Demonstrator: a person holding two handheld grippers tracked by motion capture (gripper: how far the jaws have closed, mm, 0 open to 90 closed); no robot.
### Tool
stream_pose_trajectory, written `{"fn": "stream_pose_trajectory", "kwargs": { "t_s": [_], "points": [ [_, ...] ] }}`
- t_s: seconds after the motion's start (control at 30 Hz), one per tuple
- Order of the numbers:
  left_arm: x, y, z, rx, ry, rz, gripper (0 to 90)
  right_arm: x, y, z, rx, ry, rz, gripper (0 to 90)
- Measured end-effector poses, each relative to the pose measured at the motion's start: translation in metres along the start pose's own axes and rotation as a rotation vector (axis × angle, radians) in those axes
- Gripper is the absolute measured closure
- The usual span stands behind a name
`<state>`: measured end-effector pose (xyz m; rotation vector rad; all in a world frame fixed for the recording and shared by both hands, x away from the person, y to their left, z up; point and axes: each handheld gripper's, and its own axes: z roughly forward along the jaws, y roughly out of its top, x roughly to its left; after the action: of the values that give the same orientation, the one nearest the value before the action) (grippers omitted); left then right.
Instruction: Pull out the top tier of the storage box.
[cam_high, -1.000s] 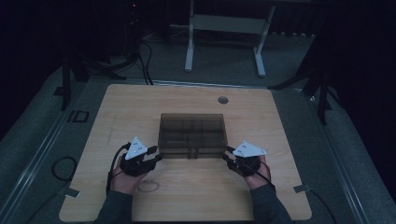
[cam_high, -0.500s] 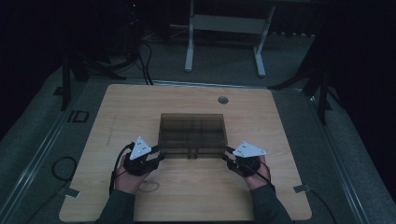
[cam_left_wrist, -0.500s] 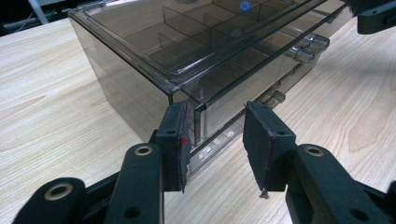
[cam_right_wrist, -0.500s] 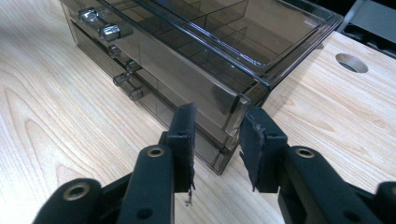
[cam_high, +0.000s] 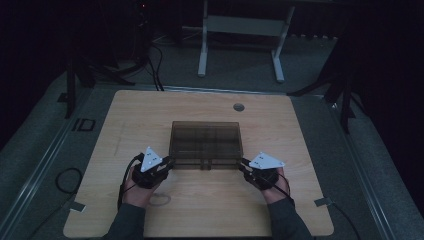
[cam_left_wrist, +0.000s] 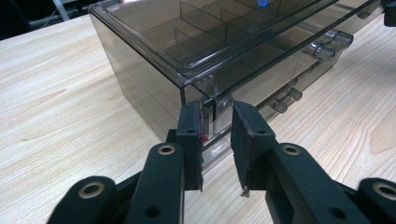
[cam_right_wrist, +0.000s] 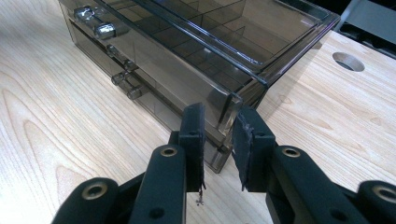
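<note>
Left gripper (cam_left_wrist: 216, 140) and right gripper (cam_right_wrist: 218, 142) closing in, jaws narrowly apart astride the near front corners of the smoky plastic drawer box (cam_high: 206, 145), not yet pinching. Rigid, slick, probably light and crack-prone; best gripped evenly at both corner edges, clear of the drawer knobs (cam_right_wrist: 94, 22) farther ahead

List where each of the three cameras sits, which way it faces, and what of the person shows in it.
High view: above the person's side, looking forward and down on the table; forearms, left gripper and right gripper flank the smoked drawer box.
Left gripper view: rides the left gripper, facing the box's near corner; its jaws, just closing, straddle that corner.
Right gripper view: rides the right gripper, facing the other front corner; jaws likewise.
Shared: both gripper views show the box's drawer knobs.
</note>
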<state>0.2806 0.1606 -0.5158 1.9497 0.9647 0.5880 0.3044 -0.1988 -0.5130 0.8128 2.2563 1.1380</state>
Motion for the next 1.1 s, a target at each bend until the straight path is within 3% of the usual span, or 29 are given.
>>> {"fn": "stream_pose_trajectory", "kwargs": {
  "t_s": [1.1],
  "points": [
    [-0.009, 0.000, -0.010, 0.003, 0.023, 0.006, 76.2, 0.008, -0.002, -0.009, -0.001, -0.009, -0.015, 75.9]
  ]
}}
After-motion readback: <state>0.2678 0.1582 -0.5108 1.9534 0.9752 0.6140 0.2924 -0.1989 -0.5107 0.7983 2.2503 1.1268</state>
